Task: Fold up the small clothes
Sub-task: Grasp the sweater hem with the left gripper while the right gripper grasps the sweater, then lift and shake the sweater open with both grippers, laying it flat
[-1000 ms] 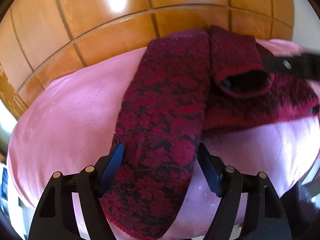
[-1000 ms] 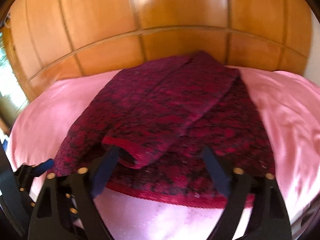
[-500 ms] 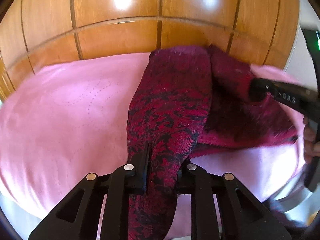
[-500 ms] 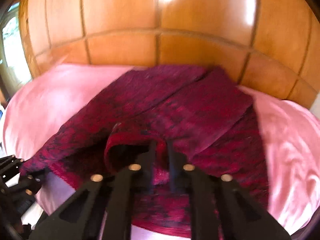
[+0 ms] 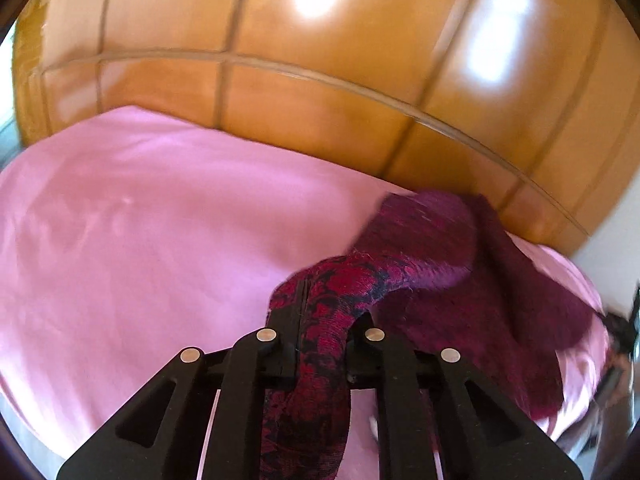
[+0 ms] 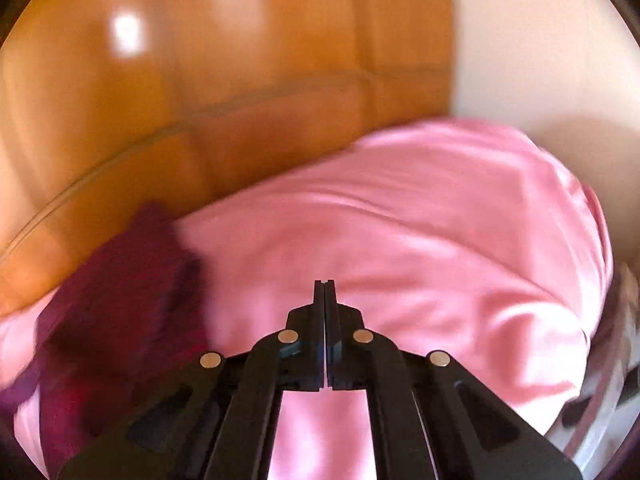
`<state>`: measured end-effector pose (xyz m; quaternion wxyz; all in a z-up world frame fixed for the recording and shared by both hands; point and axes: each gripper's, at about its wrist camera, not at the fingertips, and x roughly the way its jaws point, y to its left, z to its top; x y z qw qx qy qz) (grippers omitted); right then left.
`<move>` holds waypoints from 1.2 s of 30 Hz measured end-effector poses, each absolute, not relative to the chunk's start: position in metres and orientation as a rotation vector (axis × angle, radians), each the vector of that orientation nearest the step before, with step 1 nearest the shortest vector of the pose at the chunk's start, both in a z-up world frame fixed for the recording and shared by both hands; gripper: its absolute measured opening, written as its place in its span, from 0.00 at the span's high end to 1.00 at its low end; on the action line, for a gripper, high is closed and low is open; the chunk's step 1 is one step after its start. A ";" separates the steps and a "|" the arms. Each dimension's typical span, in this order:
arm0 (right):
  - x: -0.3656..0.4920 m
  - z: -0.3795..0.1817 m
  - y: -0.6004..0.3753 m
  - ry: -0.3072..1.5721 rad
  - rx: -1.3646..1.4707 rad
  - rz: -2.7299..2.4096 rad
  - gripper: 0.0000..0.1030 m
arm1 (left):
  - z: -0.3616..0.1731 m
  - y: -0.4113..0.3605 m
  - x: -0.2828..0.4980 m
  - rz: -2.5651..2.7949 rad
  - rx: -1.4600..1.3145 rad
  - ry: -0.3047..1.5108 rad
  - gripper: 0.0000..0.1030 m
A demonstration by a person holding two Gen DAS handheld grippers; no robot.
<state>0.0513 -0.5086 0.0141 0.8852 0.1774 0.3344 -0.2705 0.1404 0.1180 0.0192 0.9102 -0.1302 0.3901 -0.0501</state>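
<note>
Now we pinch the dark red patterned garment in the left gripper — its sleeve-like strip lifted, the rest trailing right on the pink sheet. We should carry it over evenly, keeping it taut. Only the right wrist view shows the right gripper fully closed on nothing — garment blurred off to its left.

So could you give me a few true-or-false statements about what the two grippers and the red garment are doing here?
1. The left gripper is shut on the garment. True.
2. The right gripper holds the garment. False: it is shut with nothing between its fingers.
3. The garment lies on a pink sheet. True.
4. Behind the bed is a blue wall. False: it is a glossy wooden panel.
5. In the right wrist view the garment is right of the gripper. False: it is at the left.
</note>
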 end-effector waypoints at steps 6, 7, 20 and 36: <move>0.050 0.005 -0.523 0.728 0.370 -0.542 0.78 | 0.018 0.149 0.205 0.083 -0.241 0.828 0.90; 0.049 0.004 -0.520 0.730 0.367 -0.523 0.59 | 0.018 0.157 0.219 0.122 -0.249 0.833 0.90; 0.097 -0.052 -0.342 0.966 0.577 0.209 0.51 | 0.014 0.192 0.262 0.406 -0.225 0.838 0.37; 0.091 0.019 -0.414 0.706 0.353 -0.208 0.91 | 0.003 0.144 0.140 -0.079 -0.306 0.814 0.31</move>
